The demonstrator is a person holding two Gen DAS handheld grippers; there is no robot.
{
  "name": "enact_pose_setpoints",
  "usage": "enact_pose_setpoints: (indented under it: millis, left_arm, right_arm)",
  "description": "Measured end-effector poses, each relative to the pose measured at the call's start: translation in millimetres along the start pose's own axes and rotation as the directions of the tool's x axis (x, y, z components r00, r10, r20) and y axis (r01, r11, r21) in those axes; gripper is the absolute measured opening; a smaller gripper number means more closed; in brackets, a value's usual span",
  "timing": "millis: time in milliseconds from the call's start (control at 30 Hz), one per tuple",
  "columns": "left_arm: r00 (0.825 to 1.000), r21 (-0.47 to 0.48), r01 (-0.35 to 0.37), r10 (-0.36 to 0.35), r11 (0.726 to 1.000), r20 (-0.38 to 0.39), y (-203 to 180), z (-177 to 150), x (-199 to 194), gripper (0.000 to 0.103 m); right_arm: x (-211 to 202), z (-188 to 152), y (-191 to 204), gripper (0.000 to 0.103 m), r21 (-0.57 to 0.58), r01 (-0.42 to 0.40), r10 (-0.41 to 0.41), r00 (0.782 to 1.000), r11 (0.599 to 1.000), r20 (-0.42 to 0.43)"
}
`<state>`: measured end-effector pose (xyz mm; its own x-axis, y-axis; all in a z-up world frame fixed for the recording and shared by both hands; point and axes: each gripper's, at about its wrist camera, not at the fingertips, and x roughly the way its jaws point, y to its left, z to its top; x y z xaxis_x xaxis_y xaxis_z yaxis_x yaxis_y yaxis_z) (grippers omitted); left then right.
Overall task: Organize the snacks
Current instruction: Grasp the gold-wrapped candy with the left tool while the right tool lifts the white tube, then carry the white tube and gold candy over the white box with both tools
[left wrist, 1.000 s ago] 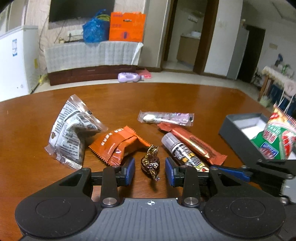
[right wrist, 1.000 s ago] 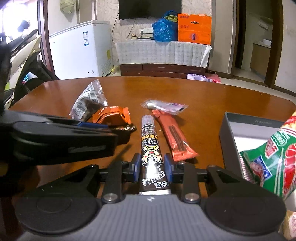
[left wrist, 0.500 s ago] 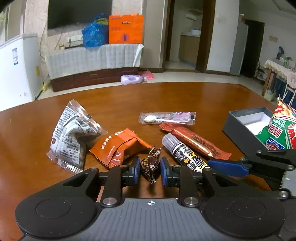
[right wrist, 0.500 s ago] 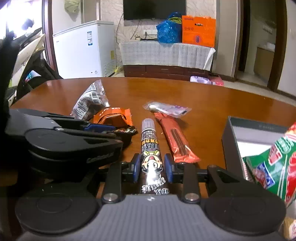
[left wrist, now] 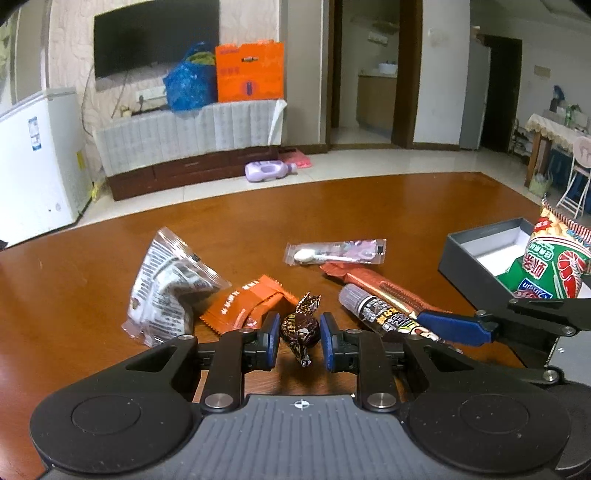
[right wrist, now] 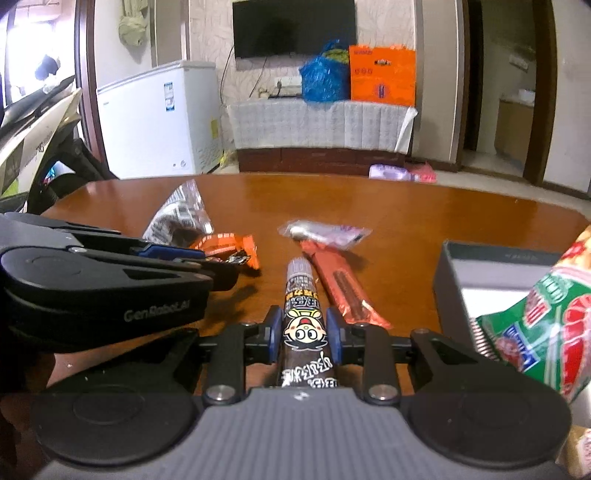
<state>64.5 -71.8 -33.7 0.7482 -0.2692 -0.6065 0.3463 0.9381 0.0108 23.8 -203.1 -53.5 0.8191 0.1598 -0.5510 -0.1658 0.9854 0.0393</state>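
Left claw (left wrist: 298, 335) clamped on a brown candy (left wrist: 300, 330), orange packet (left wrist: 246, 306) just left; right claw (right wrist: 302, 334) gripping a tube snack (right wrist: 303, 321), grey box (right wrist: 495, 275) right

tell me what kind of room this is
Most likely a home living and dining room: a wall-mounted TV above a cloth-covered cabinet, a white chest freezer, and a wooden table strewn with snacks.
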Motion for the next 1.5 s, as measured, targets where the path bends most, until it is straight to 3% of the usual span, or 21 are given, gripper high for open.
enact_pose_setpoints:
  millis: [167, 500, 633, 733, 900, 967, 1000, 1167, 1500]
  left_arm:
    - [1.0, 0.007, -0.013, 0.013, 1.0, 0.006, 0.5, 3.4, -14.8, 0.025]
    - [0.999, -0.027, -0.048, 0.047, 0.998, -0.008, 15.8, -1.8, -30.0, 0.024]
    - [0.999, -0.037, -0.04, 0.04, 0.999, 0.002, 16.5, 0.0, -33.9, 0.024]
    - [1.0, -0.026, -0.03, 0.03, 0.999, 0.007, 13.8, 0.9, -36.5, 0.025]
    - [1.0, -0.012, -0.02, 0.02, 1.0, 0.004, 10.4, 0.8, -34.7, 0.025]
    - [1.0, -0.013, -0.017, 0.017, 1.0, -0.003, 9.1, 2.2, -34.0, 0.025]
    - [1.0, -0.014, -0.013, 0.013, 1.0, 0.001, 8.2, 3.0, -34.8, 0.025]
    - [1.0, 0.001, -0.003, 0.003, 1.0, 0.018, 1.3, 5.9, -43.1, 0.025]
    - [1.0, 0.008, 0.001, -0.001, 1.0, 0.031, -3.6, 3.7, -58.9, 0.025]
  right_arm:
    - [-12.3, -0.2, 2.8, 0.026, 0.017, 0.015, -0.015, 1.0, 1.0, 0.008]
    - [-46.3, -27.1, 14.9, 0.026, -0.002, 0.002, -0.002, 0.994, 1.0, -0.109]
    - [-55.3, -37.3, 23.8, 0.026, -0.049, 0.021, -0.025, 0.995, 0.999, -0.096]
    - [-52.1, -38.4, 23.3, 0.033, -0.035, 0.018, -0.021, 0.996, 0.999, -0.086]
    - [-43.3, -32.4, 21.7, 0.033, -0.032, 0.006, -0.008, 0.997, 0.999, -0.076]
    - [-41.6, -31.0, 21.5, 0.033, -0.03, 0.009, -0.011, 0.997, 1.0, -0.076]
    - [-41.2, -29.9, 21.6, 0.024, -0.025, 0.012, -0.014, 0.997, 1.0, -0.08]
    - [-47.1, -29.6, 21.2, 0.024, -0.007, 0.011, -0.011, 0.998, 1.0, -0.069]
    - [-86.0, -23.7, 21.8, 0.024, 0.024, 0.042, -0.043, 0.998, 0.999, 0.042]
